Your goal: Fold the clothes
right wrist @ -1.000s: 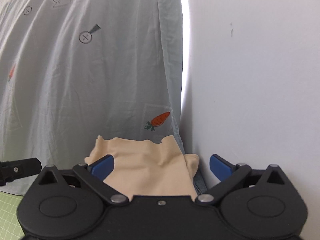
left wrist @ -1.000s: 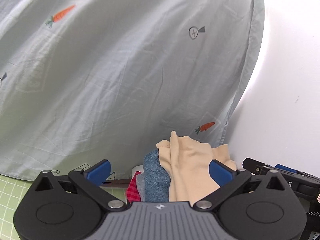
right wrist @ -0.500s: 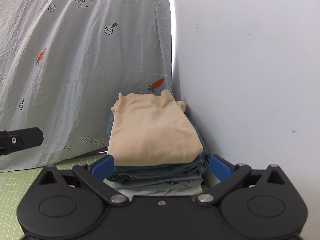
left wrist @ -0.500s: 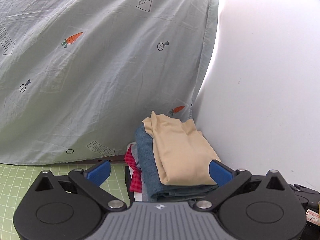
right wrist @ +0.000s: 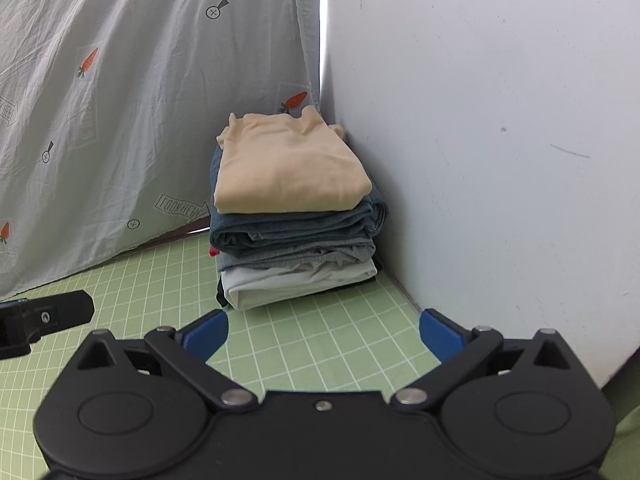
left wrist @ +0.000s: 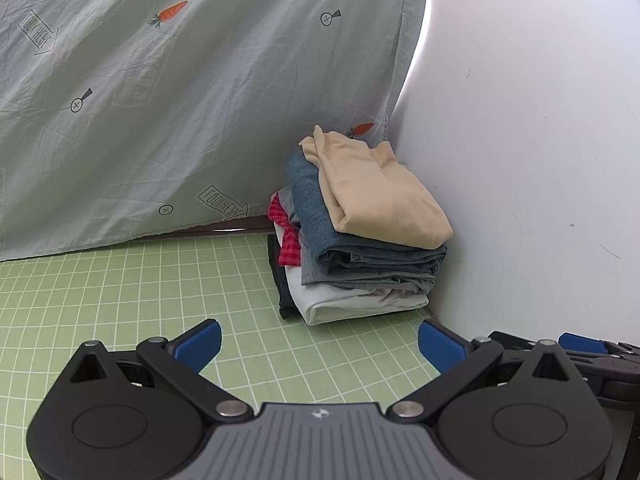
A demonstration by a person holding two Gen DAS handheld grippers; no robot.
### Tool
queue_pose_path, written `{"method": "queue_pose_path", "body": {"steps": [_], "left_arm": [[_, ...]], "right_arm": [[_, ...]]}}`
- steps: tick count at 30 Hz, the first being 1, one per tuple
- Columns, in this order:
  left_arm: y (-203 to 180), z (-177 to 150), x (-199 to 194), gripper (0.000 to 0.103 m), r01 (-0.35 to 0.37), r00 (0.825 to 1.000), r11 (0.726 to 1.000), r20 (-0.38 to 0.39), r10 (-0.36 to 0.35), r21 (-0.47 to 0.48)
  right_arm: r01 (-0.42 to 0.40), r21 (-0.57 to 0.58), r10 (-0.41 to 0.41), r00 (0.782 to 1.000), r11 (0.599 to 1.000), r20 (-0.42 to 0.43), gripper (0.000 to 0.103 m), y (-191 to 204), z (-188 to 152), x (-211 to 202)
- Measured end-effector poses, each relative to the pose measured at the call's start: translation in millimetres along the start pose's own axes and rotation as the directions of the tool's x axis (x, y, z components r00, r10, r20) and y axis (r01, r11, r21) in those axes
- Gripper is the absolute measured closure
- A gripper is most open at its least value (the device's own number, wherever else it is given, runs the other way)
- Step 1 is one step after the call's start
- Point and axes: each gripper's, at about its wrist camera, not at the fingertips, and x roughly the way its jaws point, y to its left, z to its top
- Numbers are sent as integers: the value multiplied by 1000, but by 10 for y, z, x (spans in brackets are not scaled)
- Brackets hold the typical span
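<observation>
Green gridded tabletop (left wrist: 120, 300) meets a carrot-print sheet (left wrist: 180, 100) and white wall (left wrist: 520, 160). Left gripper (left wrist: 318, 344) has its jaws spread, empty; the folded clothes stack (right wrist: 292, 208) sits in the corner; right gripper (right wrist: 324, 334) likewise gapes empty.

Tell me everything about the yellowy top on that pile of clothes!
The beige top is folded into a neat, slightly rumpled rectangle of soft, stretchy-looking fabric. It lies flat as the highest layer of the stack, resting on folded blue denim, in the corner beside the white wall. Neither gripper touches it.
</observation>
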Motion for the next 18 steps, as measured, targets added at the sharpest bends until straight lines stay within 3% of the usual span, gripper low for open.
{"method": "queue_pose_path", "body": {"steps": [4, 18], "left_arm": [[-28, -35, -62, 0, 11, 1000, 1000, -3, -11, 12], [-142, -42, -72, 0, 56, 998, 997, -10, -55, 60]], "right_arm": [[7, 11, -7, 1000, 1000, -24, 0, -36, -80, -42], [17, 19, -18, 1000, 1000, 10, 0, -80, -78, -148]]}}
